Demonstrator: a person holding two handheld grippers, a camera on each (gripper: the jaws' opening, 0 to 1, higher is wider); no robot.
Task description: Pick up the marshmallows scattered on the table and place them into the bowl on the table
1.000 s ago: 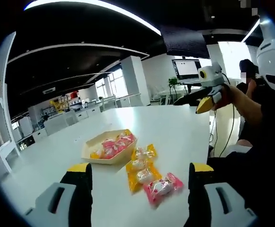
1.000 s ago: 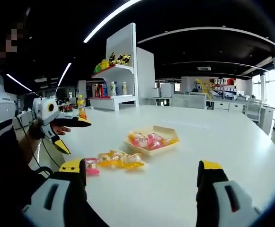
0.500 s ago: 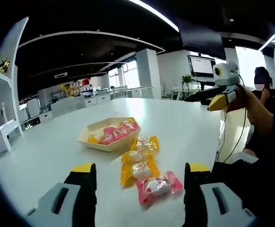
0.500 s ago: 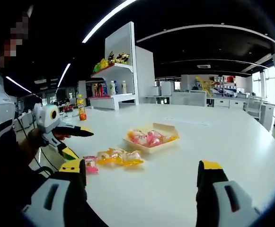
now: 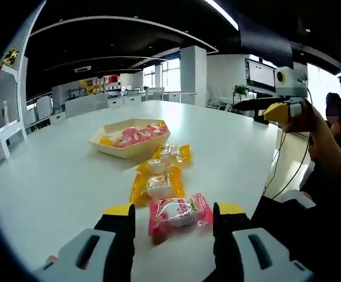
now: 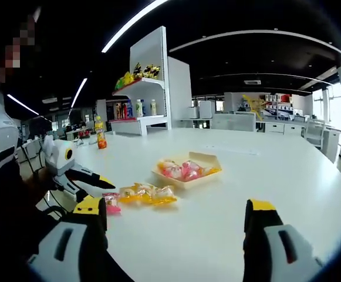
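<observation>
My left gripper is low over the white desk, jaws spread wide, and the pink marshmallow packet lies flat right between the tips. Not gripped, the jaws stand clear on both sides. Just beyond it sit two yellow marshmallow packets, one behind the other, leading toward the shallow tan bowl, which already carries pink and yellow packets.

In the right gripper view my right gripper hangs over bare desk, jaws wide and holding nothing, well apart from the sweets.

The risks, as I judge them: the pink wrapper is glossy and flat, so closing too high could pinch only the crinkled film and let it slip out on the lift. Closing with a tip on the packet could shove it forward into the nearer yellow one. Push in too deep and I might catch both packets together. And the bowl looks light, so a careless drop or a bump on its rim could slide it.
</observation>
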